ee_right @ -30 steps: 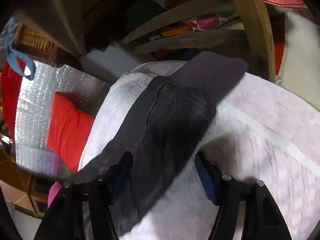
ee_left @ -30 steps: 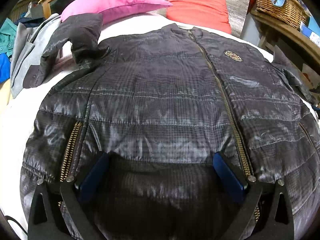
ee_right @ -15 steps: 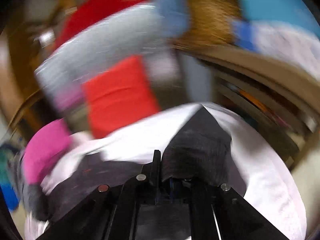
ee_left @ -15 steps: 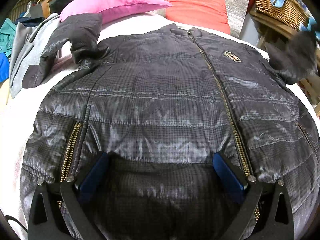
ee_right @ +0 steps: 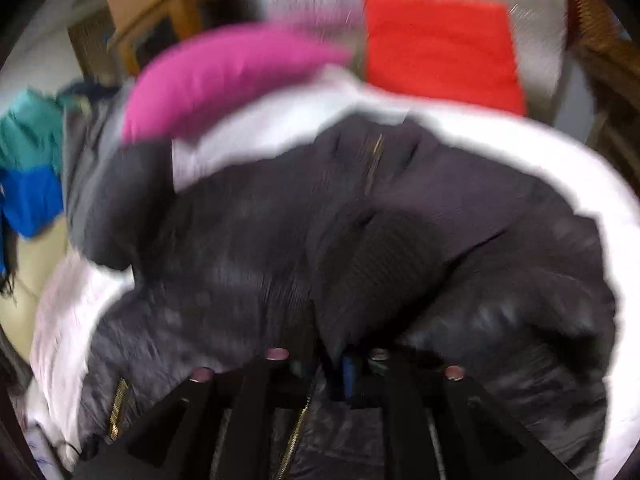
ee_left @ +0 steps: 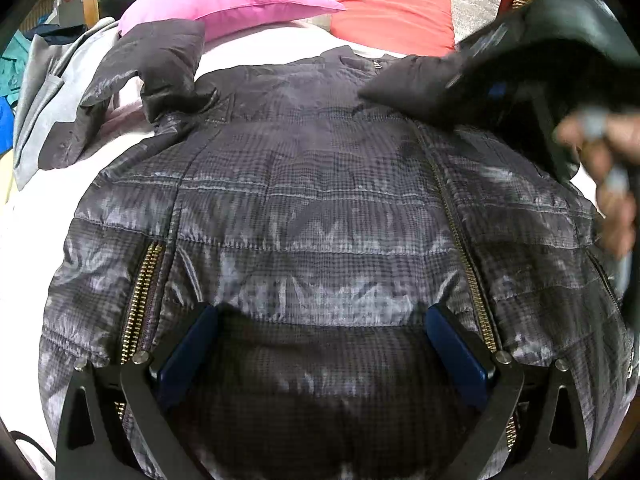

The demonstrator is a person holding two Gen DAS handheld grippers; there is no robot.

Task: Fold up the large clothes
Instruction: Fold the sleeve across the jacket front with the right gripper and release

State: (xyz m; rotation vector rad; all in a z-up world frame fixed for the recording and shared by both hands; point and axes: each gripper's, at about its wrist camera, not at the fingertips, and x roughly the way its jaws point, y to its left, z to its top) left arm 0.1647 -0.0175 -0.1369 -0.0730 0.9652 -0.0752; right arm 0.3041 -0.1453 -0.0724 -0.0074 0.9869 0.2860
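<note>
Change since earlier: right sleeve [ee_left: 416, 84] lifted off the bed's right edge and carried in over the jacket [ee_left: 320, 220] chest; lay flat off to the side a second ago.
Right gripper [ee_right: 340, 364]: jaws nearly together, cuff end of the sleeve pinched between them; having just been easing apart from fully closed, fabric between them all the while, view badly blurred.
Right hand [ee_left: 604, 176]: in at the right edge of the left wrist view, above the jacket's right shoulder.
Left gripper [ee_left: 320, 344]: jaws wide apart, nothing clamped, poised over the lower front beside the zipper [ee_left: 460, 240]; unmoved.
Jacket: face up on the white bed [ee_left: 248, 52], zipped, collar toward the pink pillow [ee_left: 228, 4] and red pillow [ee_left: 392, 16].
Left sleeve [ee_left: 160, 64]: bent up beside the pink pillow, not folded in.
Meaning for task: first sleeve fold probably near its laying-down; release onto the chest seems next, then the other sleeve.
</note>
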